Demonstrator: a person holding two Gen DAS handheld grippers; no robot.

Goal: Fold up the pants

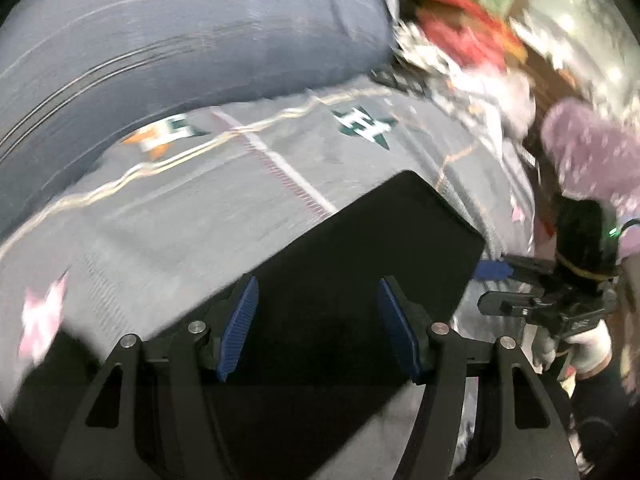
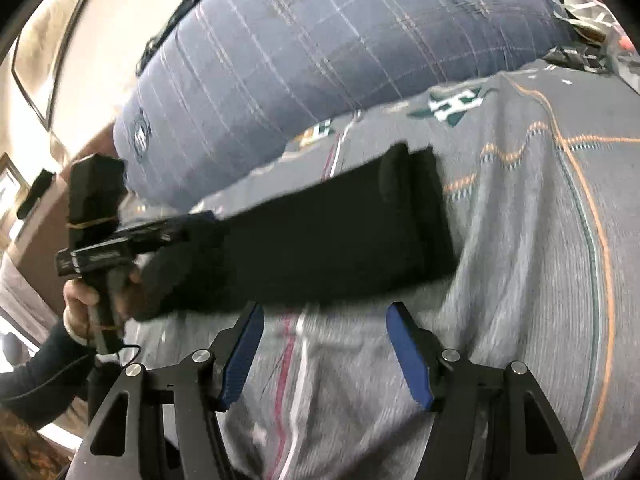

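Both wrist views. The black pants (image 2: 320,236) lie folded into a long flat band on the grey patterned bedspread (image 2: 520,240), below the blue plaid pillow (image 2: 320,40). Your left gripper (image 1: 318,328) hangs over the near part of the pants (image 1: 360,264), its blue pads (image 1: 240,328) spread apart and holding nothing. Your right gripper (image 2: 326,354) hovers just short of the band's near edge, its pads (image 2: 408,356) likewise apart and empty, over bare bedspread. In the left wrist view the right gripper (image 1: 496,284) appears beside the right end of the pants; motion blur softens the surroundings.
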